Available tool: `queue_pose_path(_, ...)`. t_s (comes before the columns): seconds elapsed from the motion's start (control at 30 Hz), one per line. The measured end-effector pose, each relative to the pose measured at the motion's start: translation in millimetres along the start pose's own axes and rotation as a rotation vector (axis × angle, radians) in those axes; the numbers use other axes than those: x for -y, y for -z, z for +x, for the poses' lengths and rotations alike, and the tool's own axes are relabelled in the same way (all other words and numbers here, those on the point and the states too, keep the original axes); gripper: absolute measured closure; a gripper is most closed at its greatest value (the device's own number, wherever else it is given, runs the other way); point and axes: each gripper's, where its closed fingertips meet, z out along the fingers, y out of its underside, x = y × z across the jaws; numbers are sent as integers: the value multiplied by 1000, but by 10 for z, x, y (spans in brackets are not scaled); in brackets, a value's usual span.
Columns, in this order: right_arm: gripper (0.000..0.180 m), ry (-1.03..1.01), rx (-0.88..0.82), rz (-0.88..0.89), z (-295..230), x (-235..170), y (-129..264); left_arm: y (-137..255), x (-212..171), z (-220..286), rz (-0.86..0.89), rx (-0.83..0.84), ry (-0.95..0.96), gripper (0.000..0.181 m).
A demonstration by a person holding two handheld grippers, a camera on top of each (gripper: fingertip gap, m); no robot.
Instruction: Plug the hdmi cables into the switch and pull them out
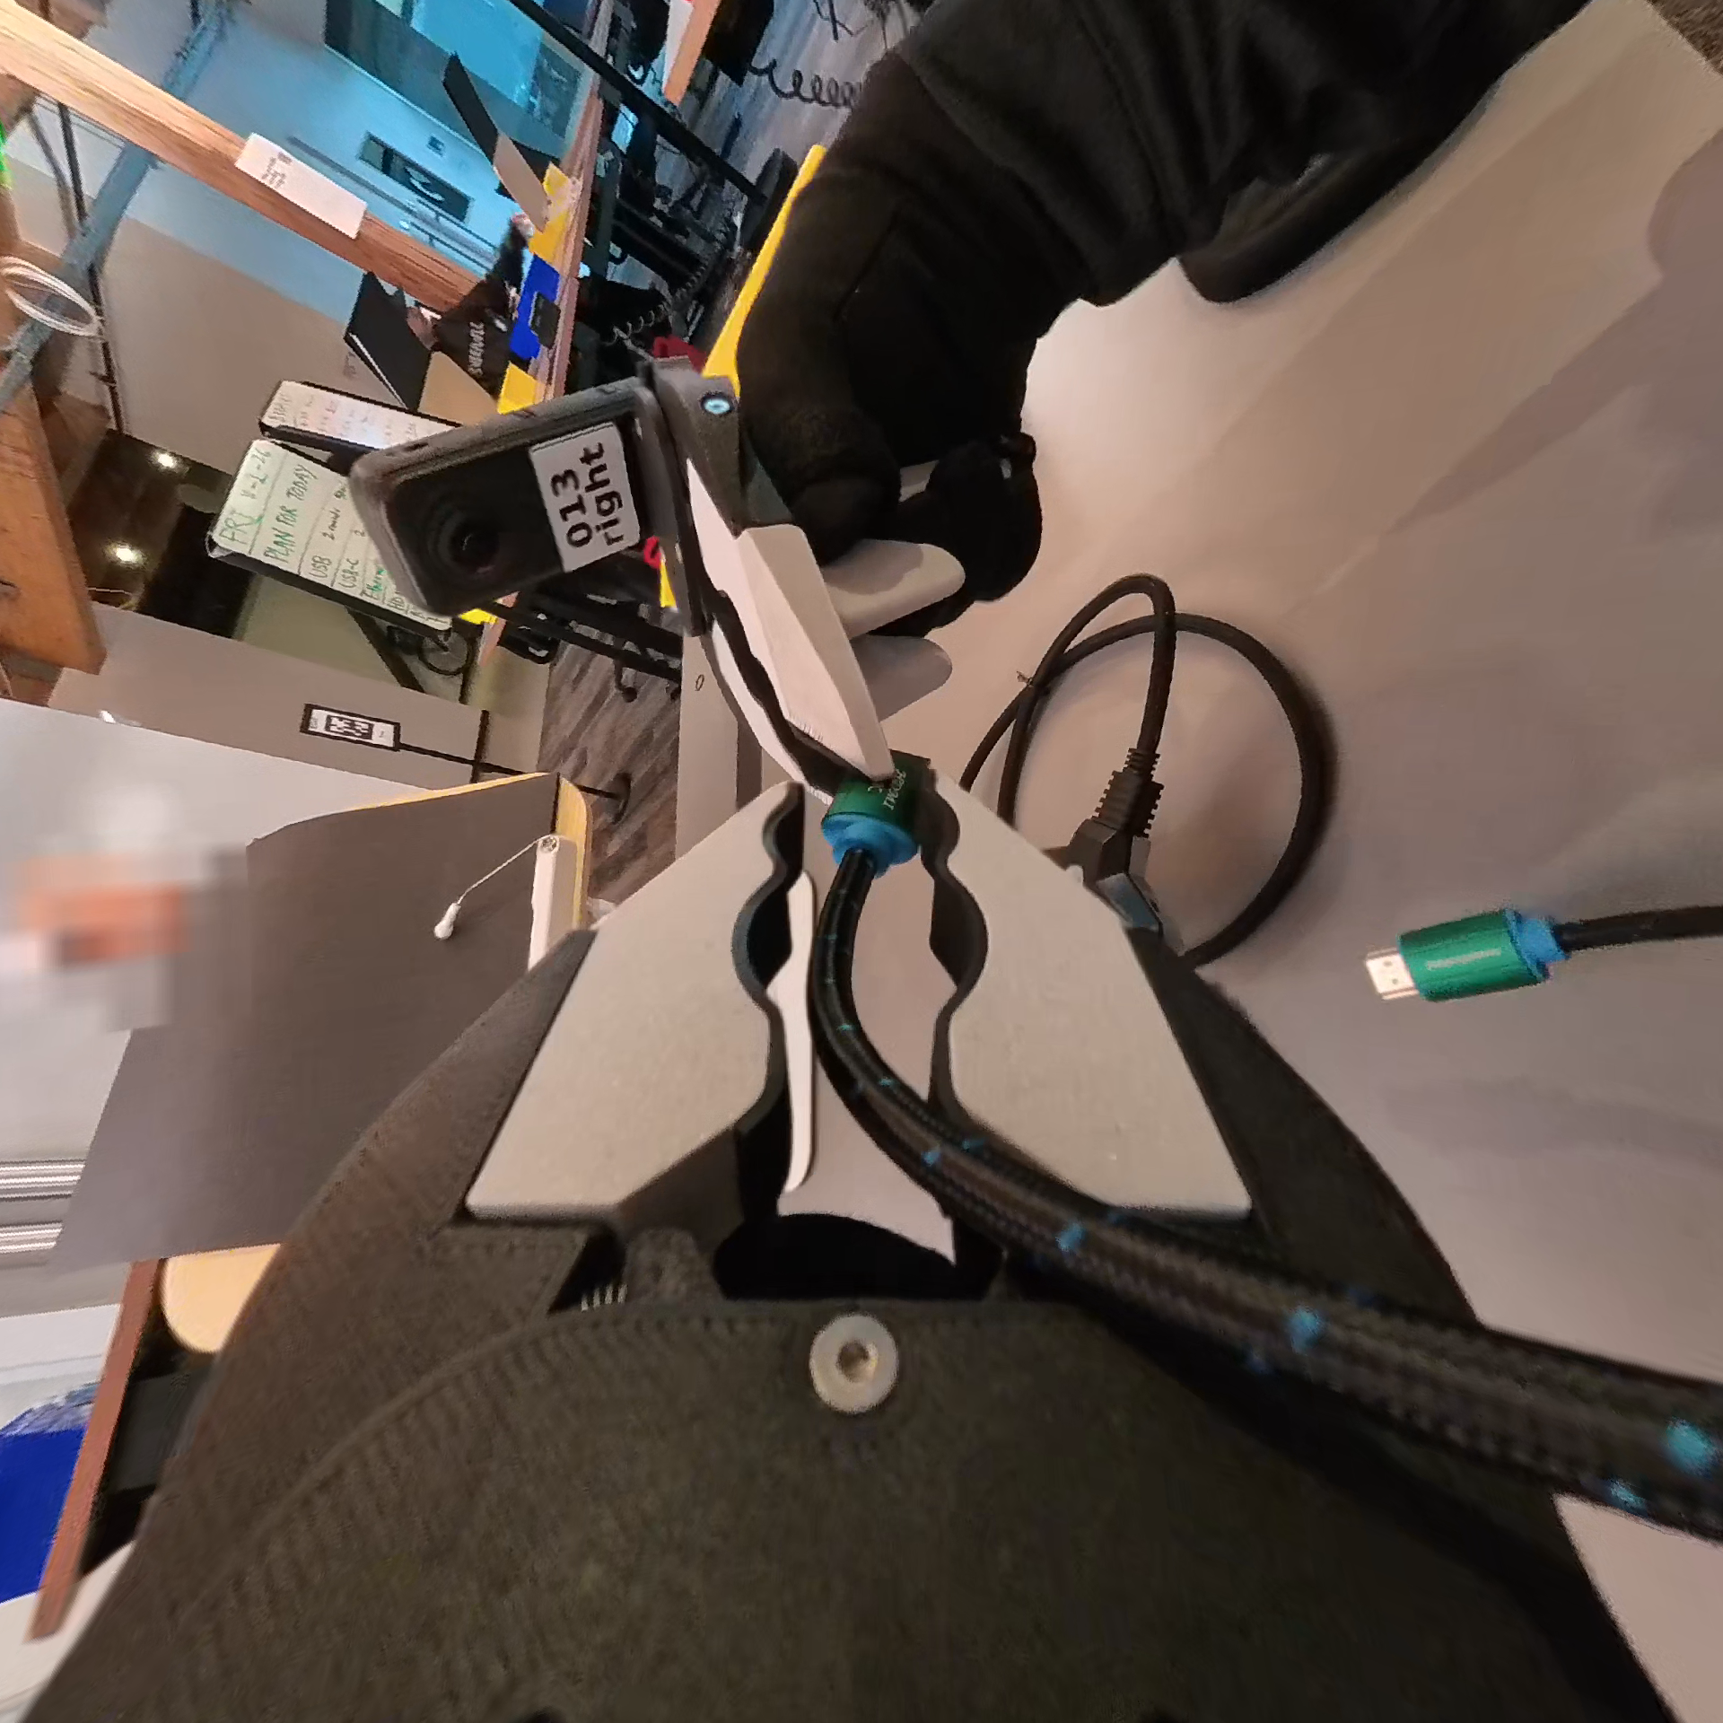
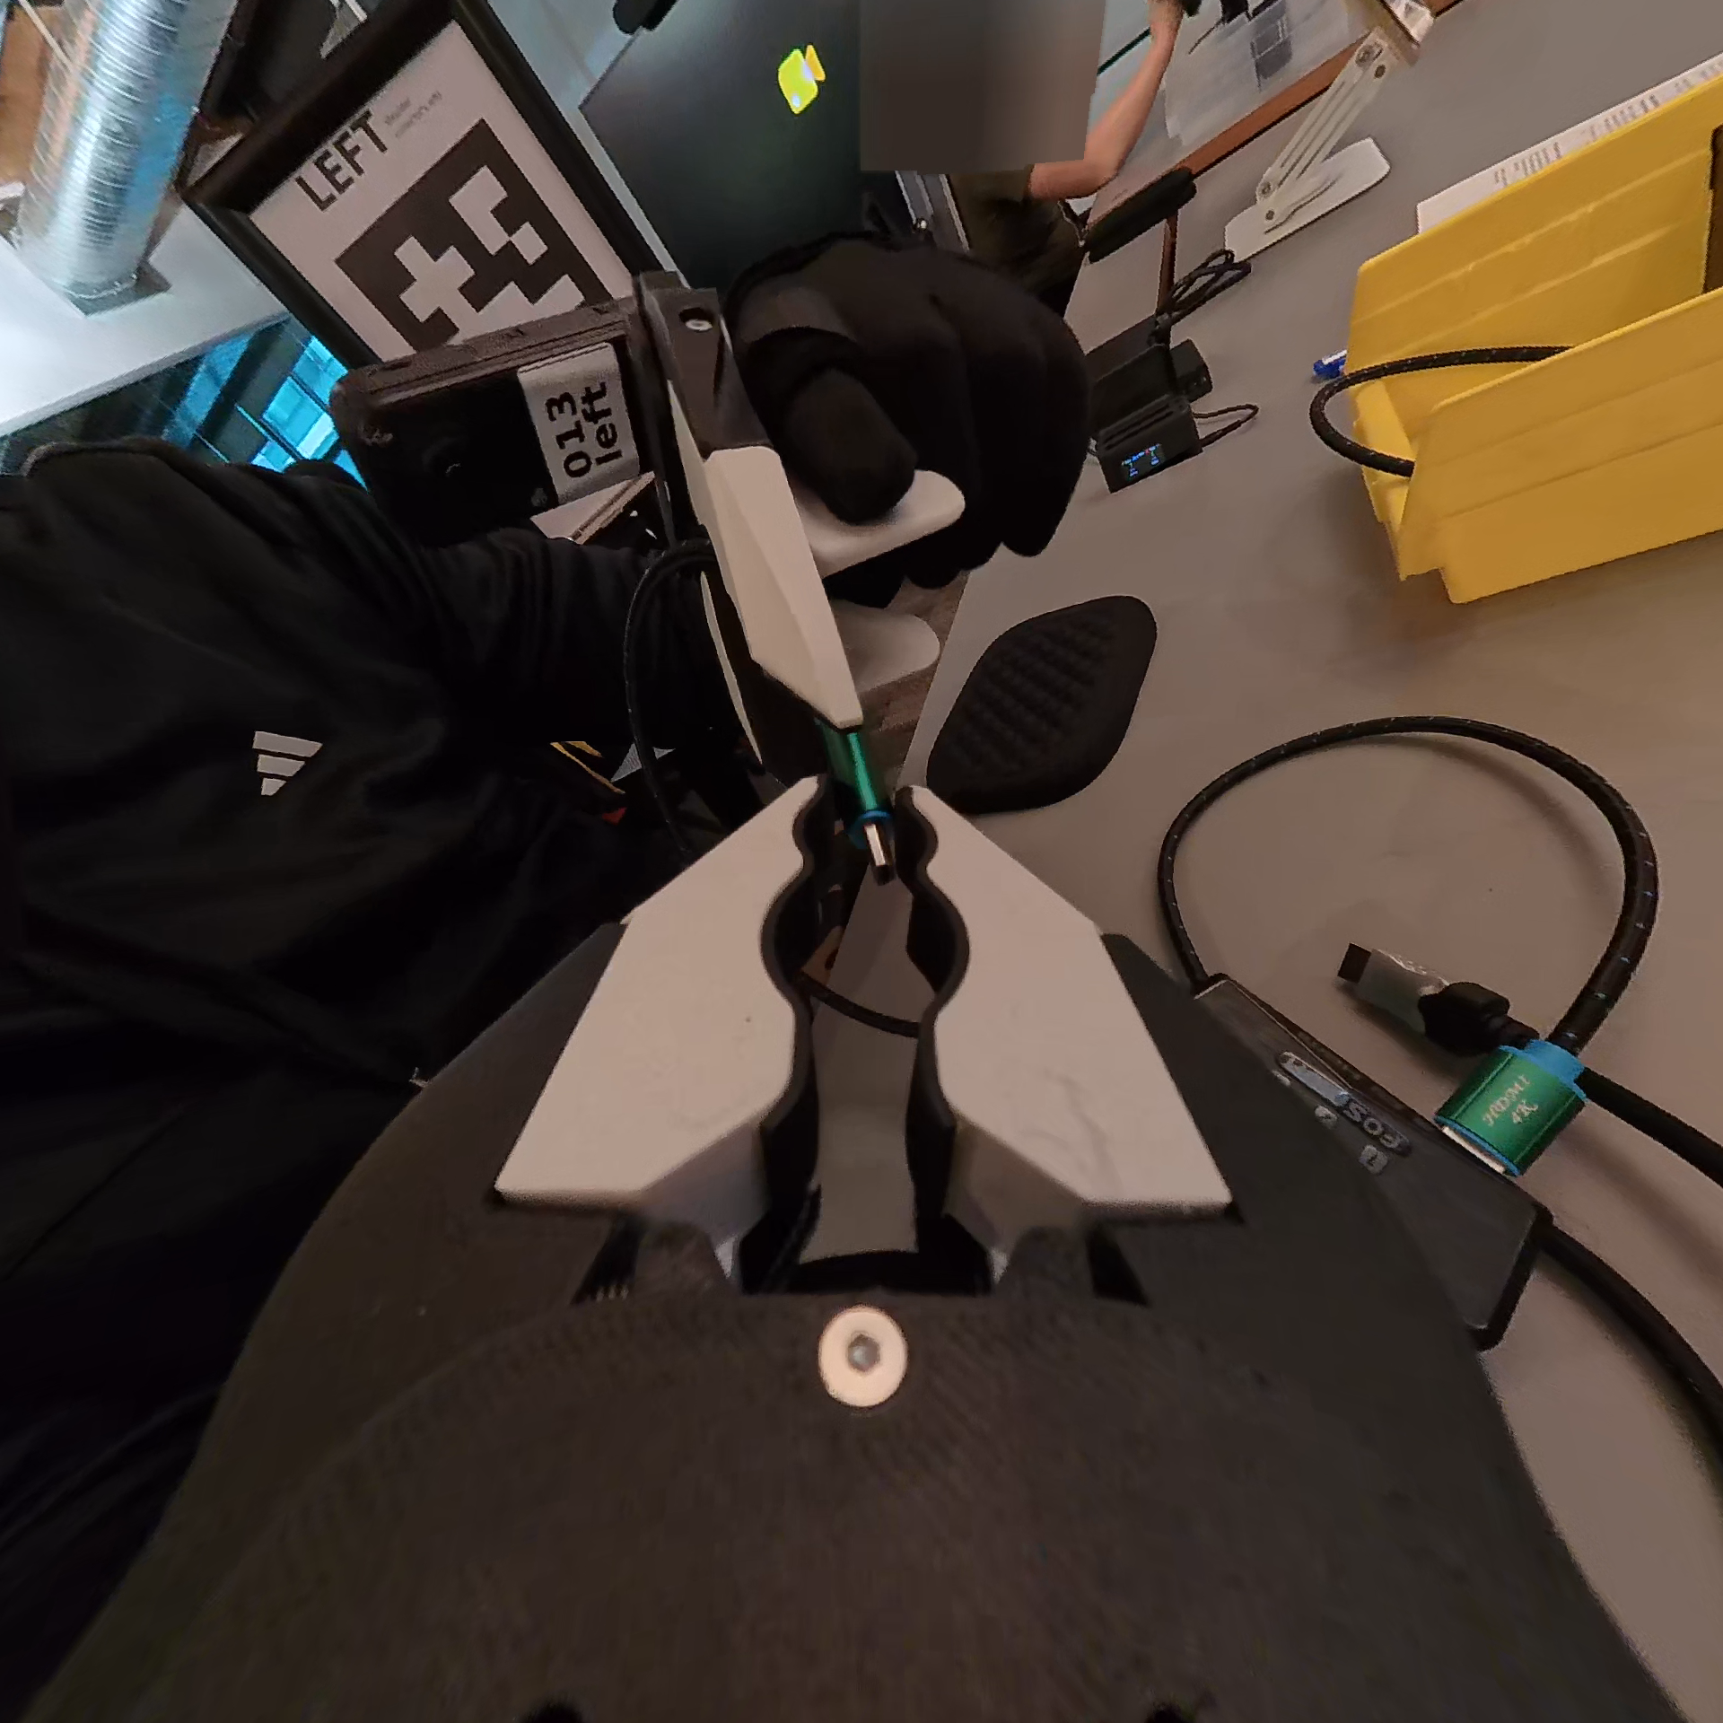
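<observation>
My left gripper (image 1: 867, 792) is shut on a green HDMI plug (image 1: 872, 816), and its braided black cable (image 1: 1165, 1249) runs back between the fingers. In the right wrist view the left gripper (image 2: 844, 723) holds that plug (image 2: 853, 774) pointing down. The plug's metal tip sits between the fingertips of my right gripper (image 2: 862, 802), which stands narrowly open around it. The right gripper (image 1: 862, 755) meets the plug end-on. The black switch (image 2: 1380, 1203) lies on the grey table with a second green plug (image 2: 1510, 1109) in it. A loose black plug (image 2: 1399, 979) lies beside it.
Another green plug (image 1: 1464, 951) lies loose on the table by a looped black cable (image 1: 1305, 774). A yellow bin (image 2: 1538, 420), a black textured oval pad (image 2: 1044, 699) and a small black device (image 2: 1142, 420) stand farther off. A person stands at a far desk. My two grippers' fingertips are within a few centimetres of each other.
</observation>
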Motion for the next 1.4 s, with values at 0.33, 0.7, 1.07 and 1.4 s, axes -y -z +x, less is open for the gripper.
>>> queue_pose_path(0.33, 170, 25, -20, -13, -45, 34, 32, 9, -66, -14, -71, 20, -70, 151)
queue_pose_path(0.7, 170, 20, 11, -25, -71, -16, 14, -5, 13, 41, -12, -20, -16, 159)
queue_pose_path(1.07, 169, 50, -26, 17, 4, 68, 3, 9, -57, -17, -27, -7, 43, 160)
queue_pose_path(1.4, 145, 453, -377, 100, 115, 554, 113, 44, -257, -226, -28, 22, 297, 161)
